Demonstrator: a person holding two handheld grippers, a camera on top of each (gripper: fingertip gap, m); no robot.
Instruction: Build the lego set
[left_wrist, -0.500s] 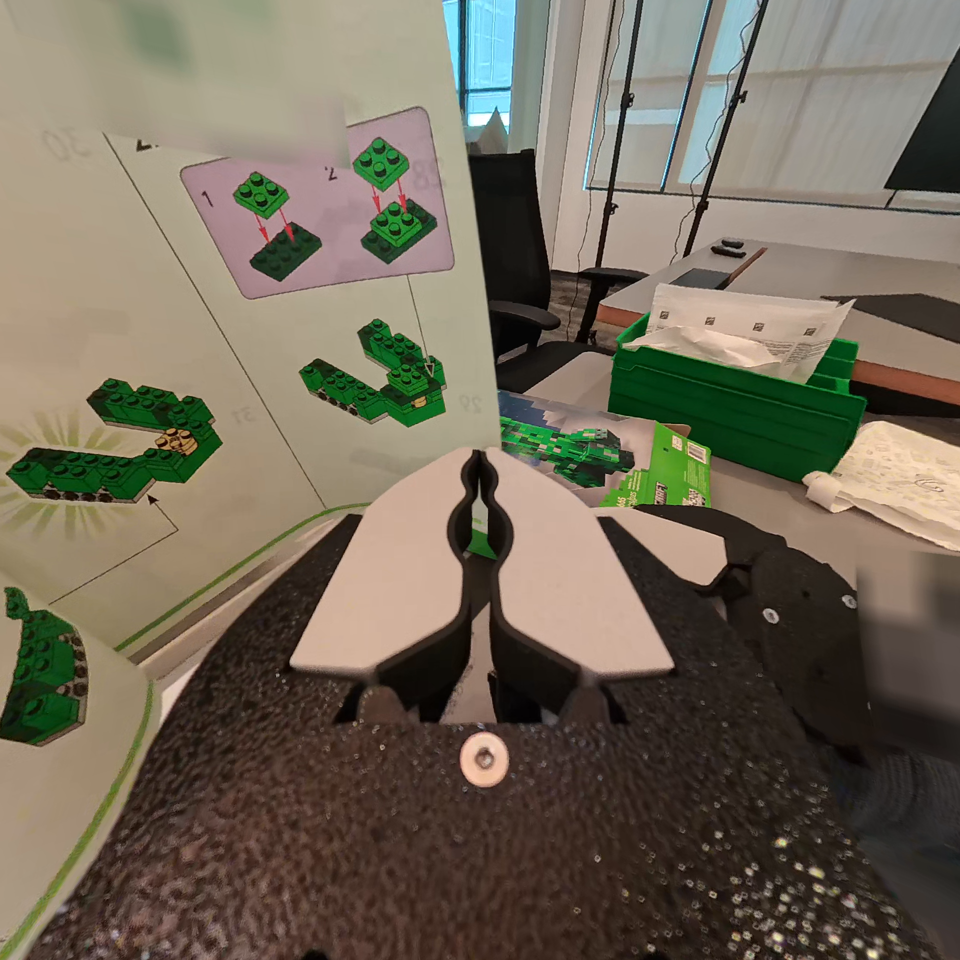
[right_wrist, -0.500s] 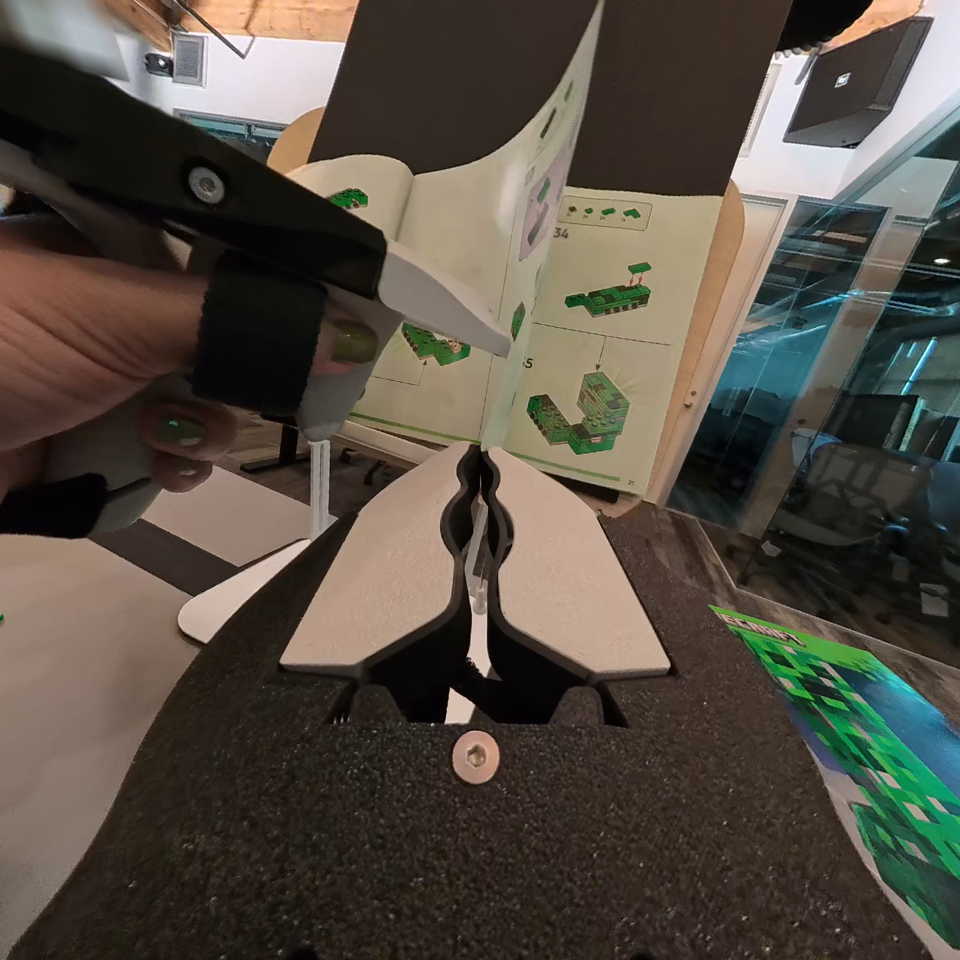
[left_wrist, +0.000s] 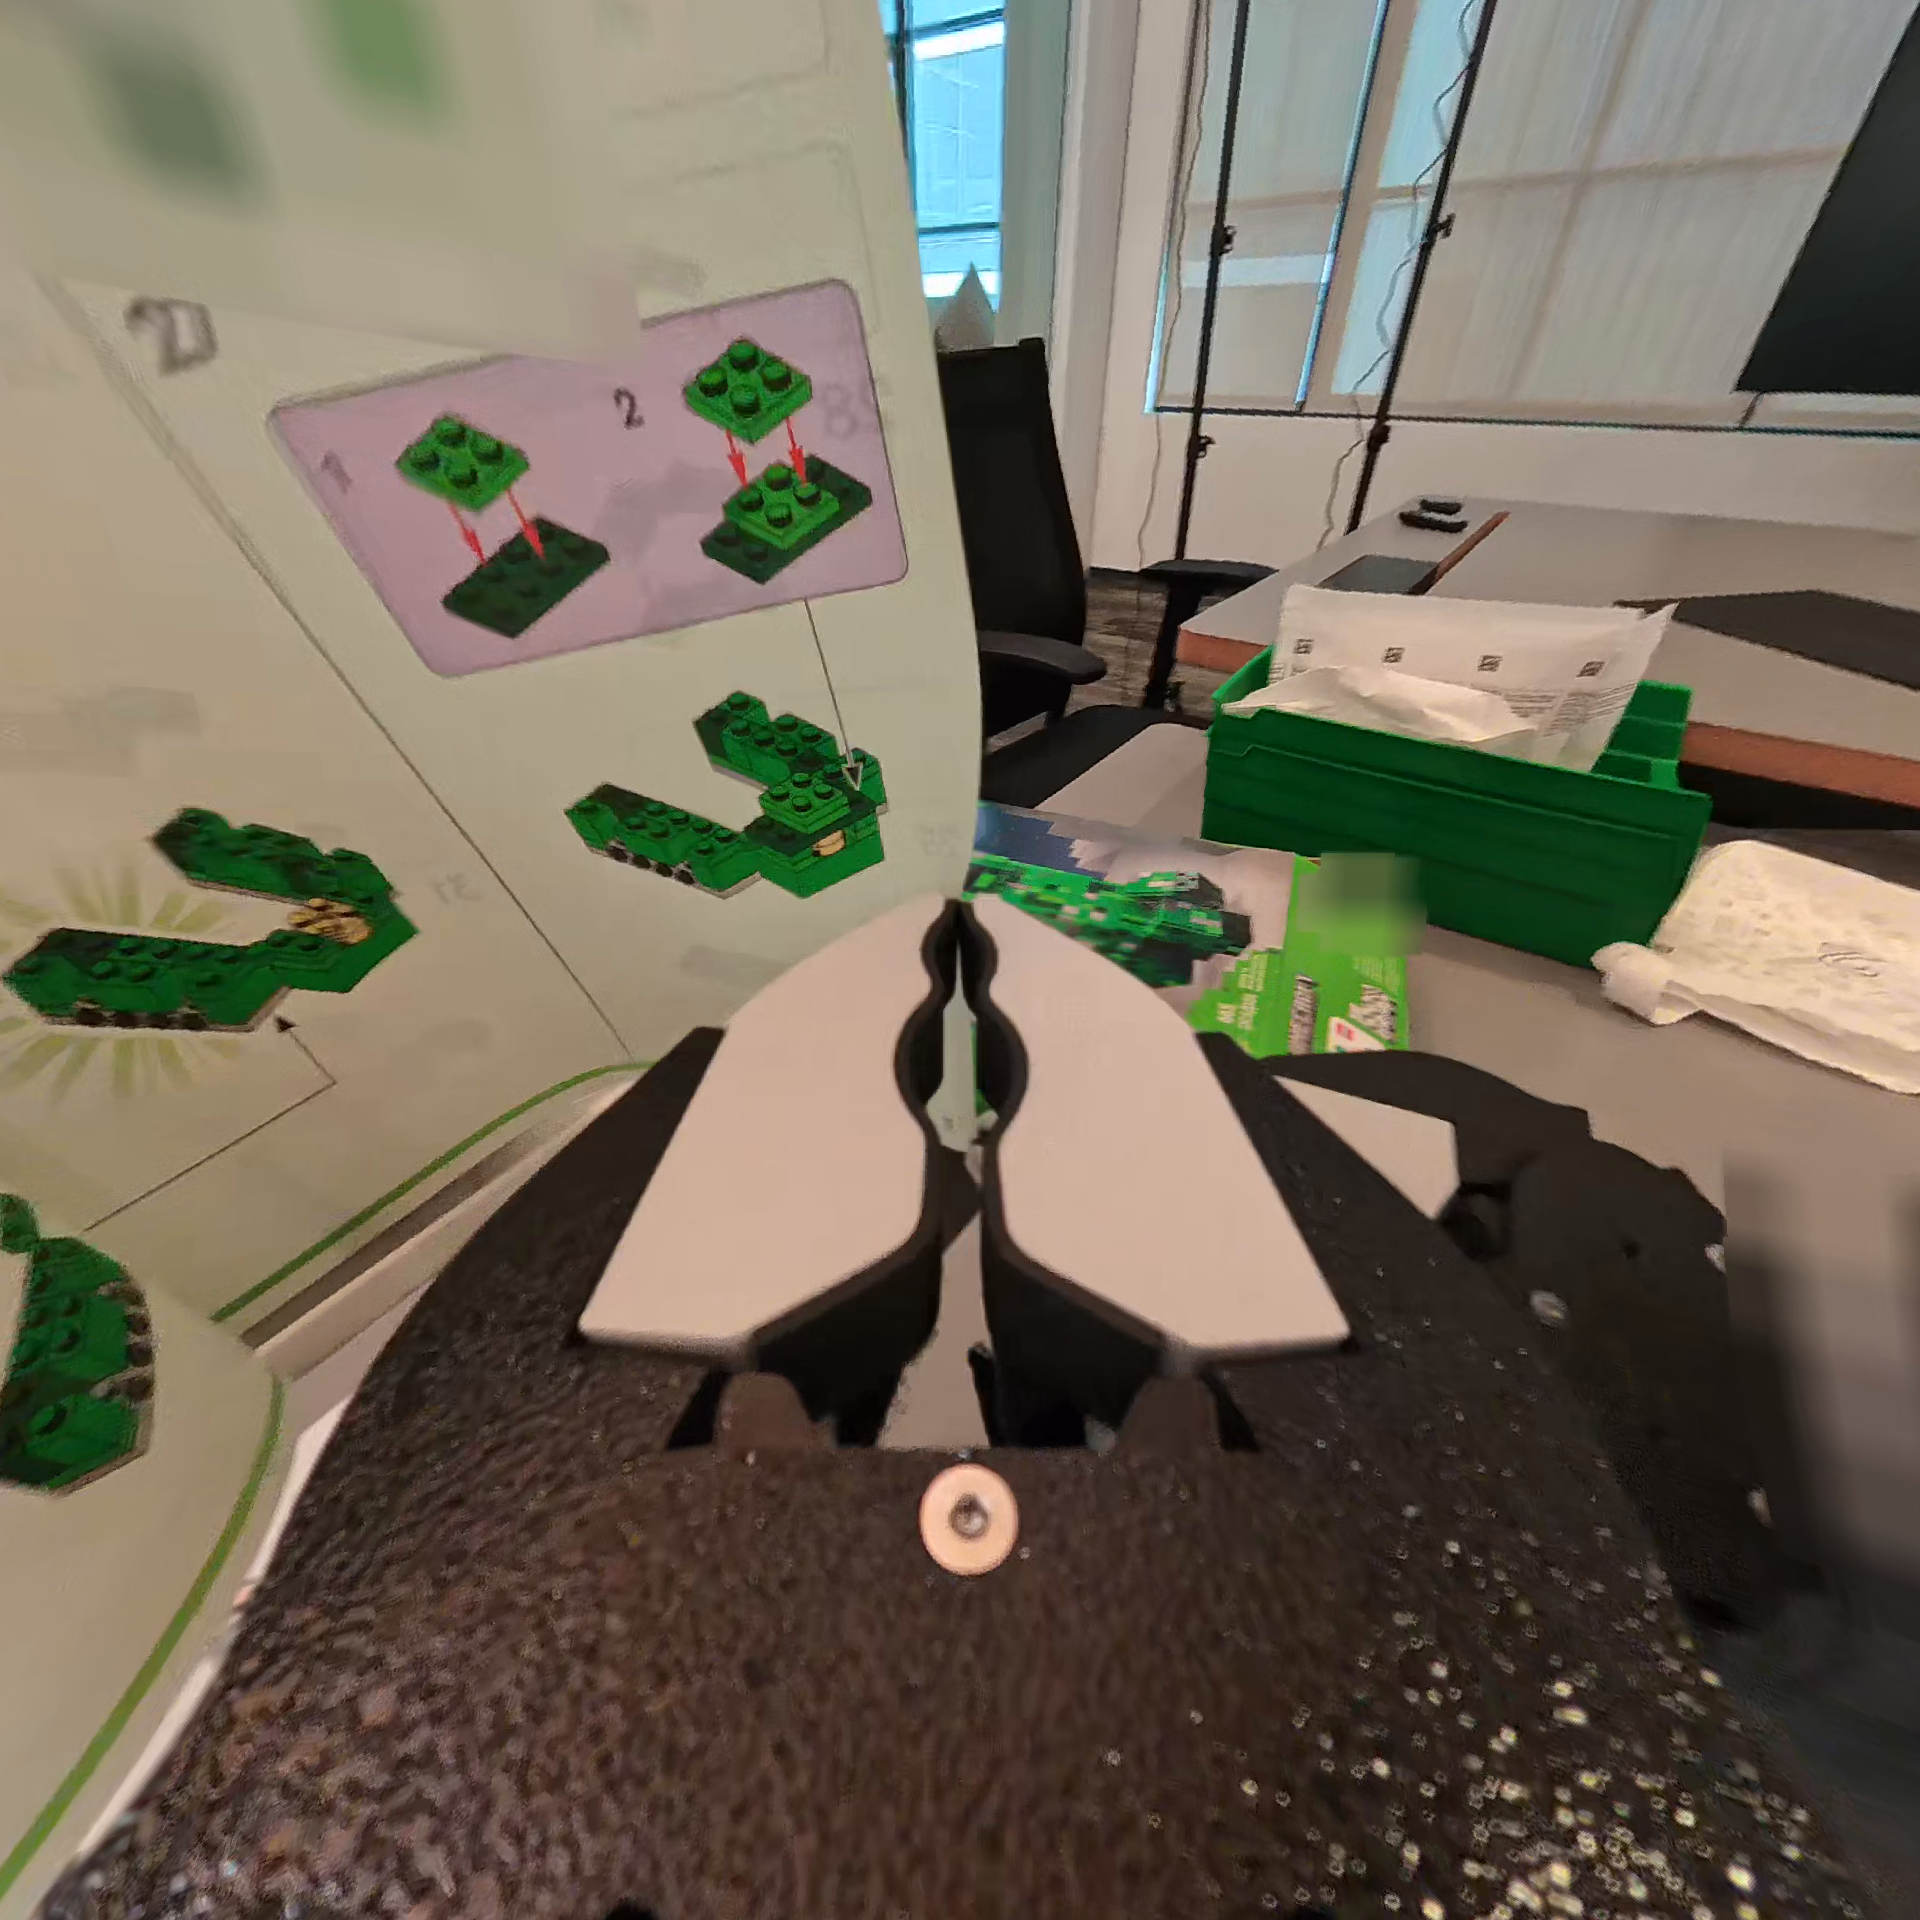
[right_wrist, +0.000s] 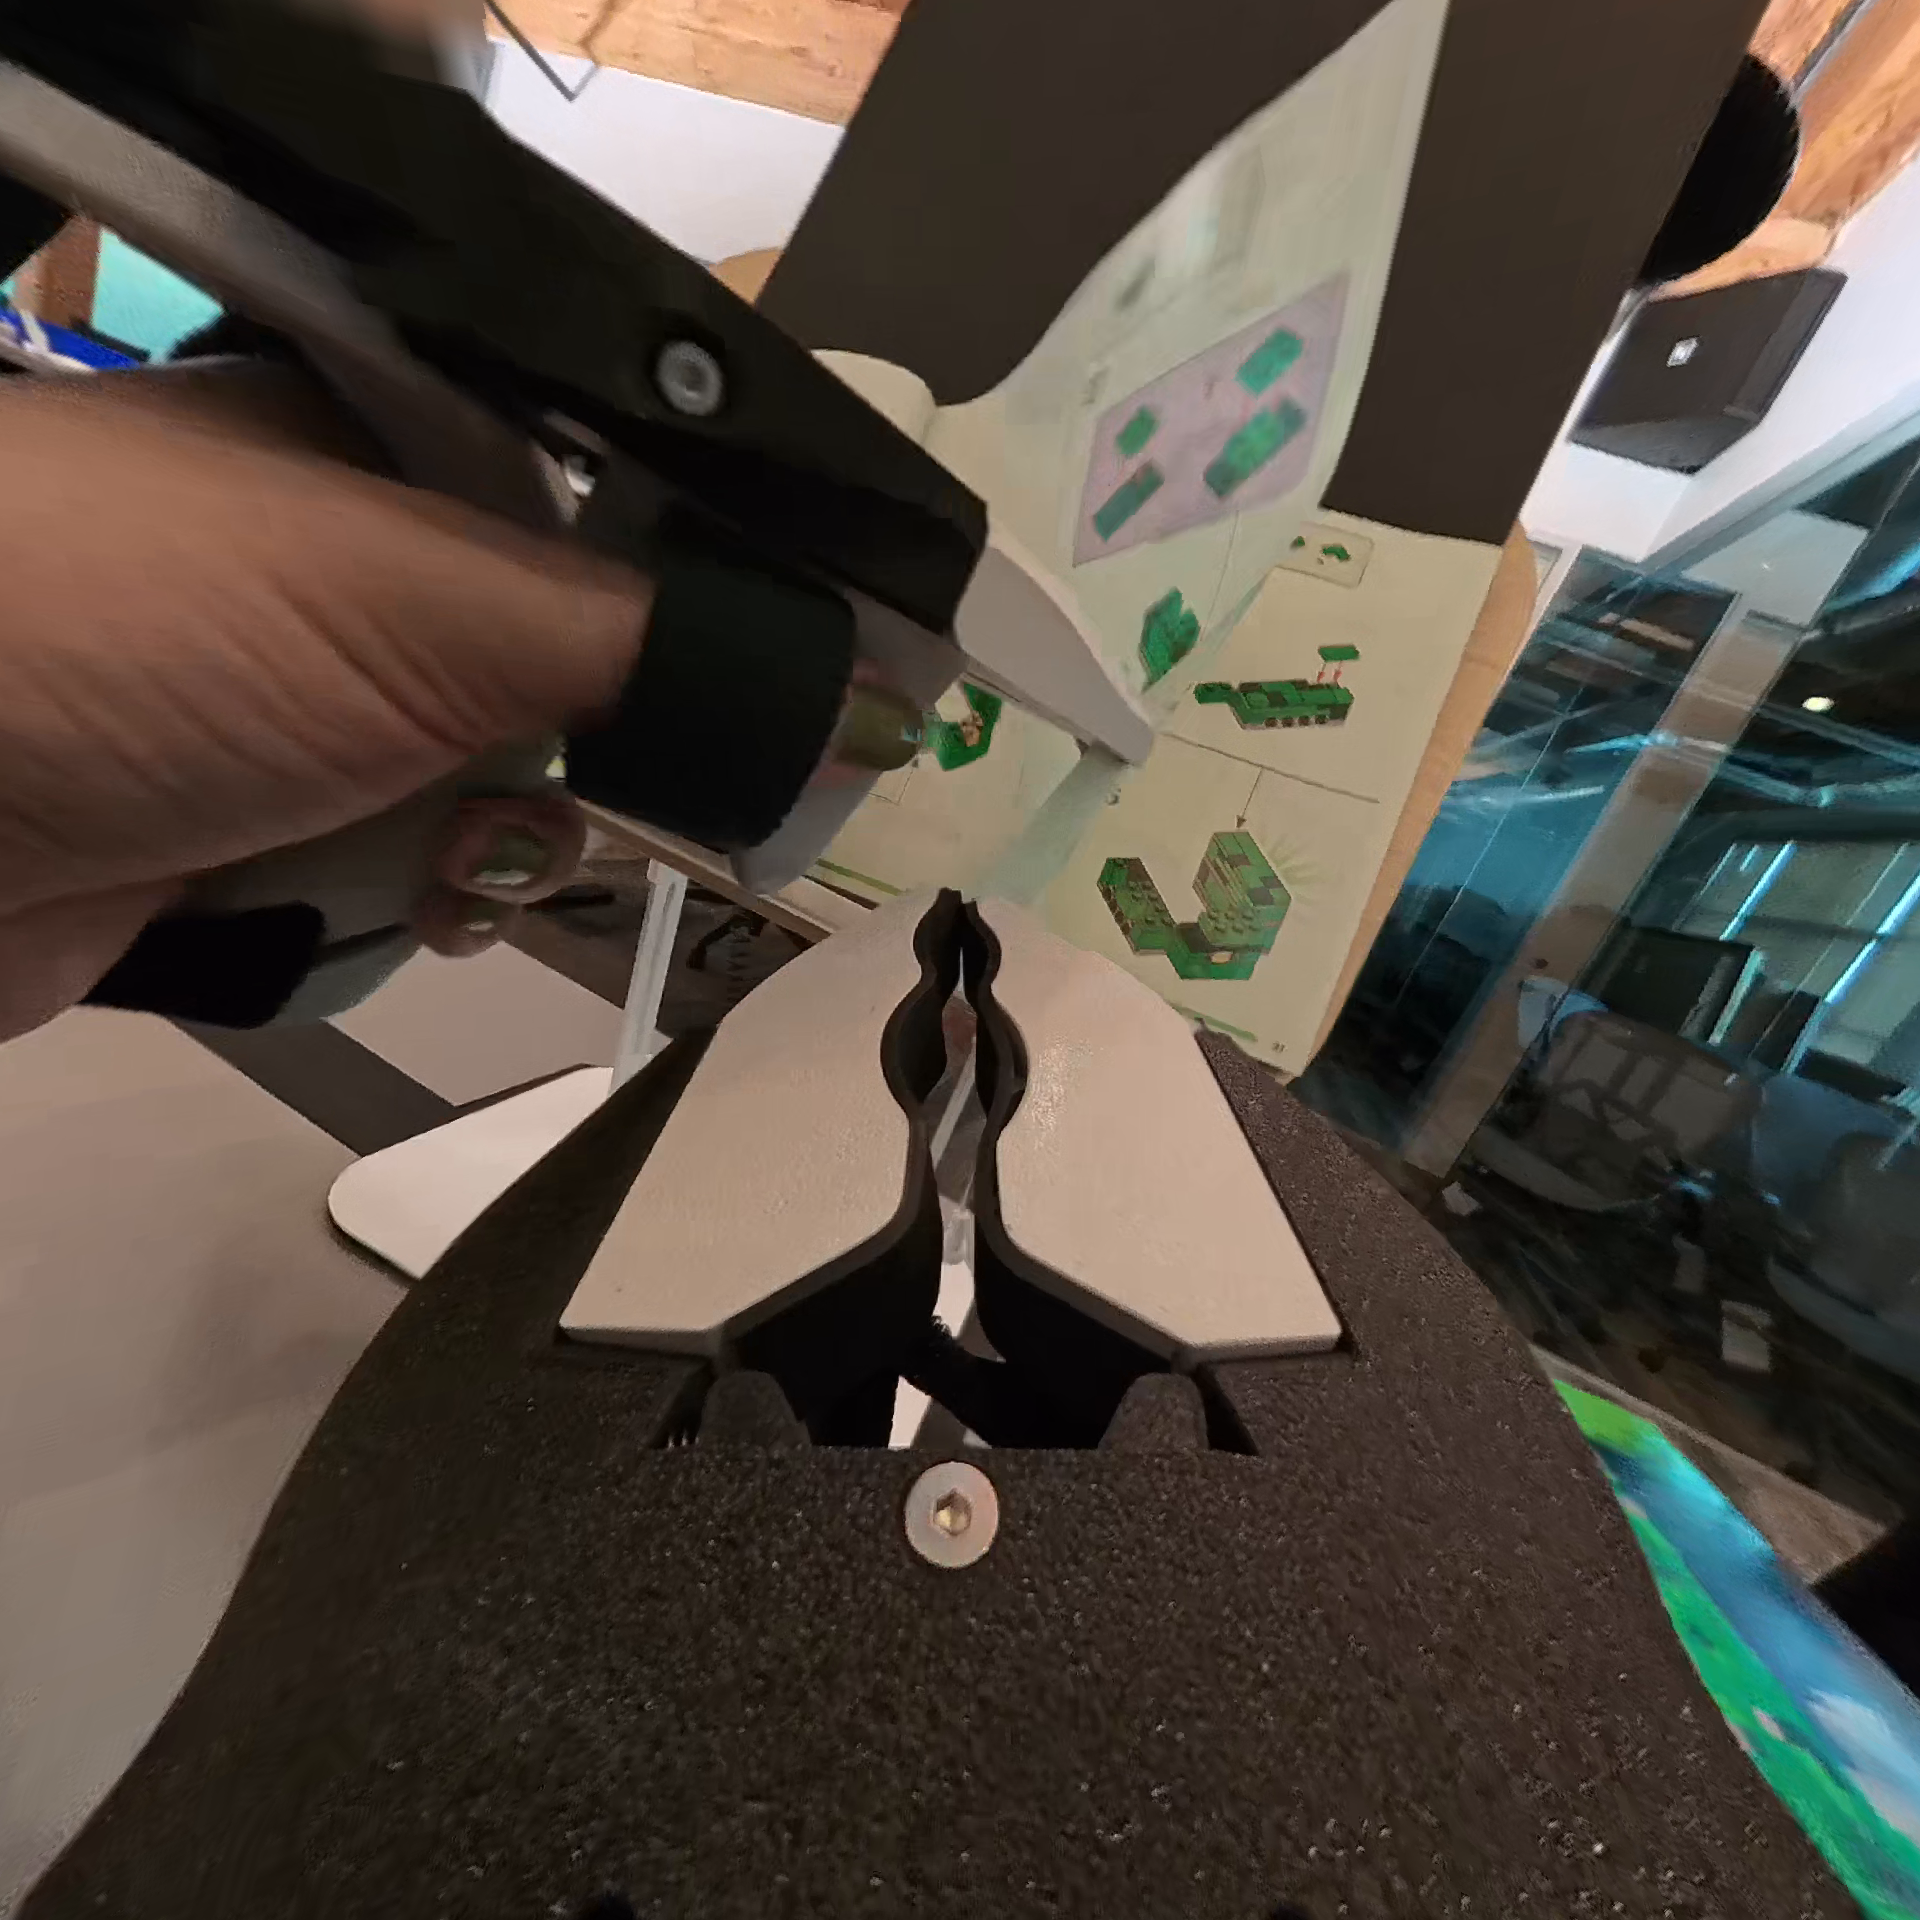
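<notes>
Both hand-held grippers are pinching one upright booklet page (left_wrist: 499, 623): the left hand-held gripper (left_wrist: 961, 914) at its near edge, the right hand-held gripper (right_wrist: 954, 904) just beside, below.

Upright instruction booklet (left_wrist: 499, 644) blocking left and front; green bin (left_wrist: 1455, 821) and set box (left_wrist: 1299, 966) right; bare bench (left_wrist: 1507, 997) between.

Daylight fills tall windows with sheer white blinds (left_wrist: 1558, 208) at the upper right of the left wrist view, above a black office chair (left_wrist: 1013, 540) and grey desks (left_wrist: 1714, 582). In the right wrist view, blue-tinted glass partitions (right_wrist: 1662, 831) line the right edge beneath a wooden ceiling (right_wrist: 717, 42).
</notes>
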